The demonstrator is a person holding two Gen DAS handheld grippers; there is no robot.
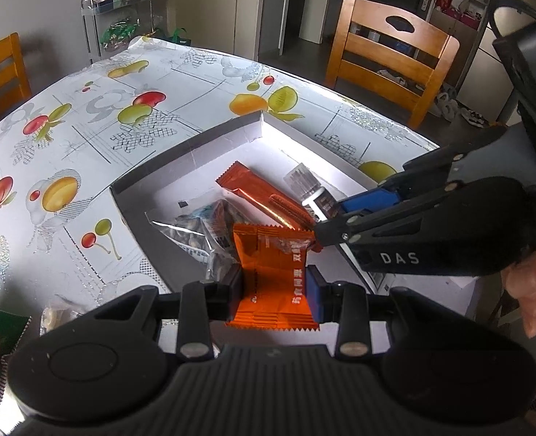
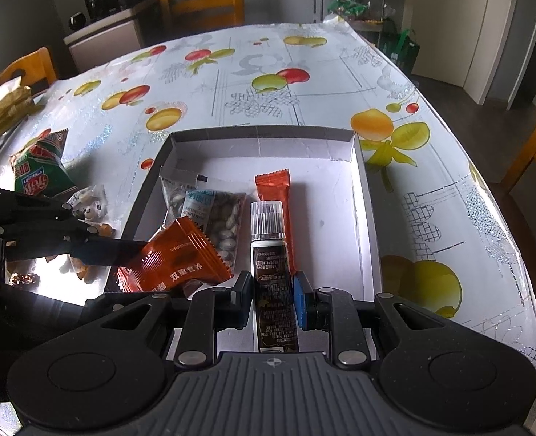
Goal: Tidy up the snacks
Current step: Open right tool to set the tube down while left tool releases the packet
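On the fruit-print table (image 2: pixel 268 72), both loads hang over the box (image 2: pixel 264 132): left gripper (image 1: pixel 273 287) clamps an orange packet (image 1: pixel 271 272), right gripper (image 2: pixel 273 298) a bottle (image 2: pixel 273 272). Lower each onto bare floor, then release.

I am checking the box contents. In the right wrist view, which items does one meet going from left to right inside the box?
Orange wrapped snack held by the left tool → clear nut packet → capped dark bottle in the right tool → long orange stick packet.

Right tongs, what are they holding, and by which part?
The right tongs grip the dark tube around its lower body, clear cap pointing away over the box.
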